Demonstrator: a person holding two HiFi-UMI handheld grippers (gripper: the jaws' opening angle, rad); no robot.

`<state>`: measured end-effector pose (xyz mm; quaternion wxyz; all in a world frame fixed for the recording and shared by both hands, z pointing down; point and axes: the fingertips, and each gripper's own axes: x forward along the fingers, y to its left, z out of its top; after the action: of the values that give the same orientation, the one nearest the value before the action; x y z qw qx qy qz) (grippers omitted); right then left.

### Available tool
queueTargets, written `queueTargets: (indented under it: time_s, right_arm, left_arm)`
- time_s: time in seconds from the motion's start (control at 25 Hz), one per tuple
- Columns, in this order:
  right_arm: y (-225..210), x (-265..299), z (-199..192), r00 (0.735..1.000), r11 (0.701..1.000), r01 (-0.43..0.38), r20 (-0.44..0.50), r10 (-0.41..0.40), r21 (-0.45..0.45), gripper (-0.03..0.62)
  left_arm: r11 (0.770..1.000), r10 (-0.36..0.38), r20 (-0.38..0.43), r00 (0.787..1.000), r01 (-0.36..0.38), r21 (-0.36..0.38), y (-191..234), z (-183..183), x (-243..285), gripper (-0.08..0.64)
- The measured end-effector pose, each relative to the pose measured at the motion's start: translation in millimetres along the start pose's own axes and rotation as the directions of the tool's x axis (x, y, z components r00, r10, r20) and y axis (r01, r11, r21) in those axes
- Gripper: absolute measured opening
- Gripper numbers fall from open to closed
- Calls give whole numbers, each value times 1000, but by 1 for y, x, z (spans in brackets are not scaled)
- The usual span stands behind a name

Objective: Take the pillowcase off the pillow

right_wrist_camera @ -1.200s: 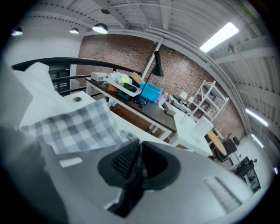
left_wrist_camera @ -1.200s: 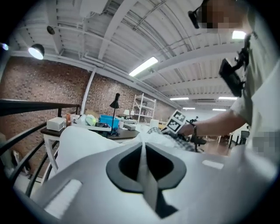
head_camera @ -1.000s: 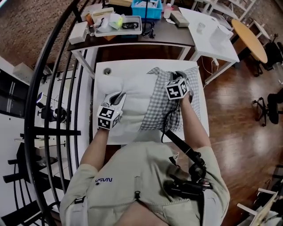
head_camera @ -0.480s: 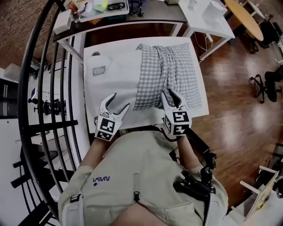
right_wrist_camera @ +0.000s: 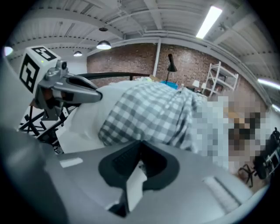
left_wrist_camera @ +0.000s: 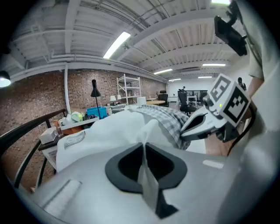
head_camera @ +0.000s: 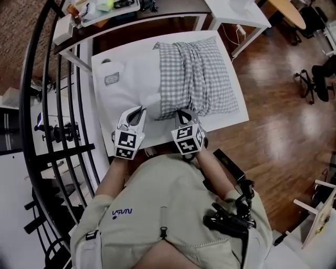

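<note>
A white pillow [head_camera: 128, 79] lies on the white table [head_camera: 231, 118], its right half inside a grey checked pillowcase [head_camera: 197, 73]. At the near edge my left gripper [head_camera: 137, 110] has just closed; in the left gripper view its jaws [left_wrist_camera: 144, 144] pinch a raised peak of the pillow's bare white fabric [left_wrist_camera: 118, 131]. My right gripper [head_camera: 181, 113] has also just closed. In the right gripper view its tips [right_wrist_camera: 140, 143] sit on the pillowcase's near hem [right_wrist_camera: 148, 118] and seem to nip it. The two grippers stand side by side, a short way apart.
A dark desk [head_camera: 173, 13] with trays and clutter stands behind the table. A black curved railing [head_camera: 58, 105] runs along the left. Another white table [head_camera: 236, 8] is at the back right. Wooden floor [head_camera: 283, 105] and an office chair [head_camera: 323, 73] are to the right.
Both grippers came back from the middle of the pillow to its near edge. Half a second ago both stood open there; now both are shut on fabric, the right one further left.
</note>
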<state>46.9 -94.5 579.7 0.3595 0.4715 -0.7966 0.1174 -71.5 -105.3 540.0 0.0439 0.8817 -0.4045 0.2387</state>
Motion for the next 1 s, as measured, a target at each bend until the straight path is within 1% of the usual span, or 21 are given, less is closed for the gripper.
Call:
queueTargets:
  time_s: [0.08,0.12,0.2,0.28,0.36,0.44,0.48,0.56,0.6,0.68,0.76,0.8,0.88,0.92,0.96,1.0]
  right_arm:
    - [-16,-11,2,997,998,68,19,-68,0,8]
    - [-29,-19,2,993,993,115,26,-115,4,8]
    - [-63,-34,-1,975,976,217,33,-218,17,6]
    - [-95,-46,-6,952,953,304,32,-304,14,6]
    - [-118,-51,-11,930,930,366,37,-364,-40,6]
    - [-130,-48,-20,918,911,397,33,-396,-112,6]
    - [-134,-44,-27,918,909,395,17,-397,-130,6]
    - [-135,-33,-48,929,926,360,-47,-367,-115,6]
    - [-133,-26,-60,936,938,334,-87,-342,-90,6]
    - [-126,-15,-82,944,956,289,-153,-293,-47,6]
    - [-119,-8,-97,946,965,260,-190,-261,-33,6]
    - [-117,-5,-100,948,968,248,-199,-250,-32,6]
    - [-115,-4,-102,955,976,218,-202,-219,-26,8]
    - [-115,-6,-99,962,981,195,-193,-195,-16,9]
    - [-114,-9,-96,970,986,166,-177,-164,1,14]
    - [-113,-12,-93,979,991,133,-156,-128,22,23]
  left_arm:
    - [999,31,45,999,-30,-34,9,13,-9,21]
    - [997,54,68,996,-50,-58,17,21,-14,20]
    - [989,107,114,988,-94,-116,39,34,-24,20]
    - [980,141,145,979,-118,-160,59,44,-33,20]
    - [977,147,162,976,-117,-180,71,49,-40,20]
    - [977,138,162,977,-108,-185,72,45,-44,20]
    - [976,132,153,979,-102,-193,70,39,-43,20]
    - [969,119,119,986,-90,-229,62,18,-40,20]
    - [963,111,95,989,-83,-258,56,4,-36,20]
    - [942,90,49,995,-69,-330,44,-26,-29,20]
    - [923,67,17,998,-55,-381,34,-48,-21,20]
    - [918,52,10,999,-44,-394,30,-53,-18,21]
    - [915,4,31,1000,9,-403,21,-47,-16,39]
    - [913,-36,70,997,61,-404,14,-35,-18,77]
    - [908,-81,128,989,126,-400,6,-16,-24,127]
    - [904,-118,193,974,186,-384,-2,7,-32,161]
